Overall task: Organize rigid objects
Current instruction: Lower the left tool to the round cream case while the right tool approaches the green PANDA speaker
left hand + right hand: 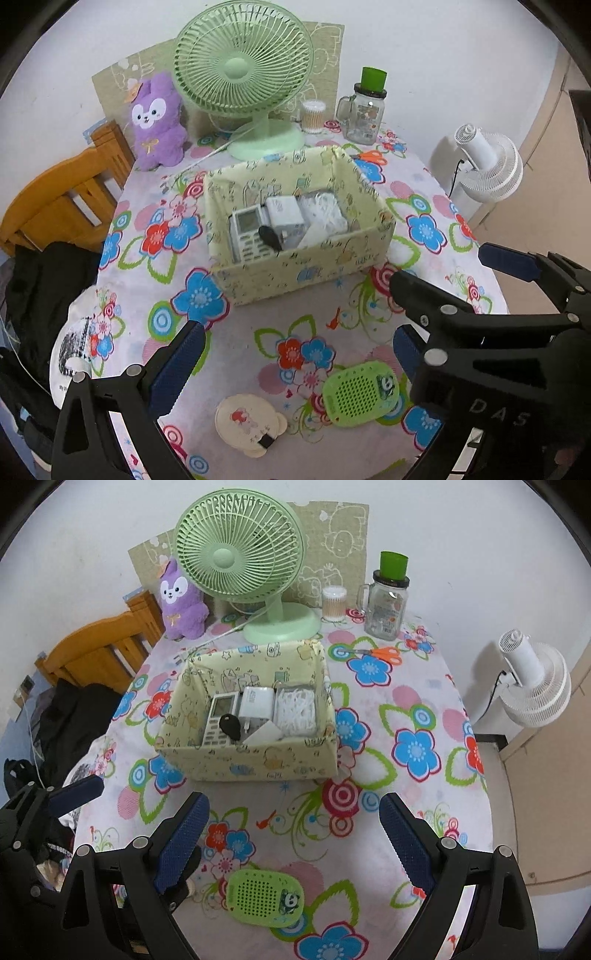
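Note:
A pale yellow patterned box (295,273) (251,764) stands mid-table and holds a calculator (218,716), a white charger (256,701), a black key fob (229,727) and a bag of white bits (297,709). On the flowered cloth in front of it lie a green perforated gadget with a panda sticker (360,395) (266,897) and a cream bear-shaped disc (247,424). My left gripper (291,358) hovers open above the cloth, the green gadget near its right finger. My right gripper (293,843) is open too, just behind the gadget, with nothing between its pads.
Behind the box are a green desk fan (243,74), a purple plush (157,118), a cotton-swab tub (314,116), a glass mug-jar with a green lid (364,110) and orange scissors (384,653). A wooden chair (66,199) and dark clothes (44,288) are left; a white floor fan (535,686) is right.

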The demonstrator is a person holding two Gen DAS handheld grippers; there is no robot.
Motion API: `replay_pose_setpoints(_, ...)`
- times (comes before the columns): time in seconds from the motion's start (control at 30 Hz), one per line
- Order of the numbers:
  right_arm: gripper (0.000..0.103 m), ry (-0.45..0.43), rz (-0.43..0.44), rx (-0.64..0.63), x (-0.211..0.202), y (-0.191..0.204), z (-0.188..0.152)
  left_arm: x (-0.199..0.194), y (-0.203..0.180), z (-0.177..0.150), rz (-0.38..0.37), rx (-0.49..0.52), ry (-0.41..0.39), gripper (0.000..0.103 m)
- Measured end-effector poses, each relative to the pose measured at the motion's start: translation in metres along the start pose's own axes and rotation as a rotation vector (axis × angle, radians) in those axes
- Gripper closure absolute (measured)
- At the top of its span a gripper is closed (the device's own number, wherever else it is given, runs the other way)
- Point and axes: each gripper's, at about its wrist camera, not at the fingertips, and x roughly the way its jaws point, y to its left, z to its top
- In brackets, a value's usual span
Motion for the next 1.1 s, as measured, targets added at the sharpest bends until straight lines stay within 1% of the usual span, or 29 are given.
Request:
replay_pose_setpoints(0.03, 0.008, 0.002, 0.004, 0.006, 0.000, 0.002, -0.004, -0.001, 0.002, -0.004, -0.005, 0.003, -0.003, 0.000)
replay_pose_setpoints(0.07, 0.005, 0.006, 0.004, 0.006, 0.002, 0.004, -0.007, -0.001, 0.004, -0.007, -0.005, 0.008, -0.001, 0.000)
replay_pose_setpoints(0.2, 0.002, 0.006, -0.024, 0.009, 0.005, 0.012, -0.018, 0.004, 0.015, -0.021, 0.000, 0.019, 0.022, 0.000)
replay_pose_setpoints(0.33, 0.001, 0.036, -0.014, 0.030, 0.012, 0.018, -0.031, 0.009, 0.028, -0.034, -0.018, -0.003, 0.034, 0.000)
replay_pose_setpoints(0.43, 0.001, 0.053, -0.015, 0.033, 0.018, 0.023, -0.041, 0.013, 0.035, -0.043, -0.018, 0.002, 0.037, 0.000)
replay_pose_setpoints(0.53, 0.000, 0.067, -0.019, 0.037, 0.024, 0.027, -0.050, 0.016, 0.038, -0.051, -0.018, 0.012, 0.035, 0.000)
replay_pose_setpoints(0.7, 0.000, 0.084, -0.024, 0.048, 0.032, 0.031, -0.063, 0.025, 0.045, -0.064, -0.039, 0.012, 0.051, 0.000)
replay_pose_setpoints(0.87, 0.000, 0.117, -0.034, 0.062, 0.044, 0.034, -0.074, 0.035, 0.049, -0.074, -0.039, 0.010, 0.070, 0.000)
replay_pose_setpoints(1.1, 0.000, 0.132, -0.046, 0.067, 0.056, 0.037, -0.088, 0.048, 0.055, -0.088, -0.053, 0.019, 0.082, 0.000)
